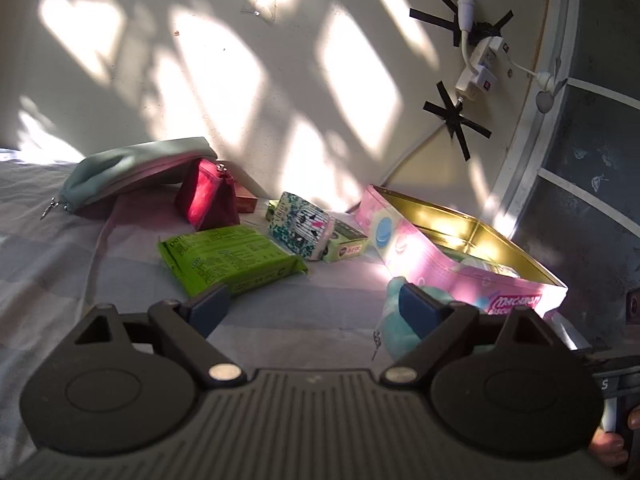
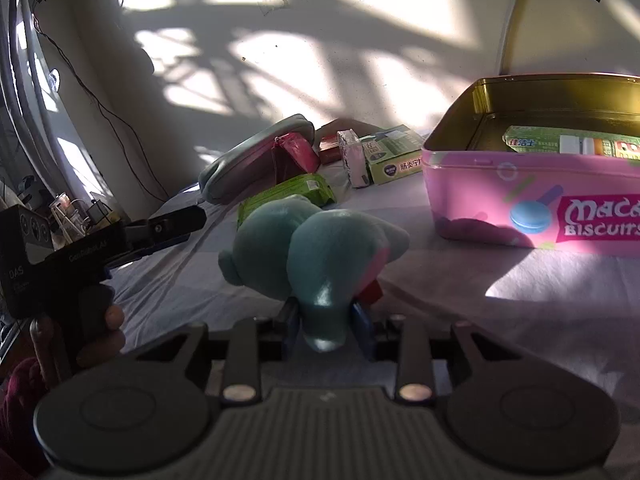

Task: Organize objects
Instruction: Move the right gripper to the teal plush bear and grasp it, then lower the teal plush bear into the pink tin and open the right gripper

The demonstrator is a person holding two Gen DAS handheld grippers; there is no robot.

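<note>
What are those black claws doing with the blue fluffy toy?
A person is tidying things on a bed. The right claw is shut on the teal plush toy. The pink biscuit tin sits open nearby with a green packet inside. The left claw is open and holds nothing.

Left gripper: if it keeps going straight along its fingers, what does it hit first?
Likely the green packet: it lies straight beyond the open left gripper, with only bedsheet between them. The teal plush sits off by the right-hand finger. Depth is uncertain.
</note>
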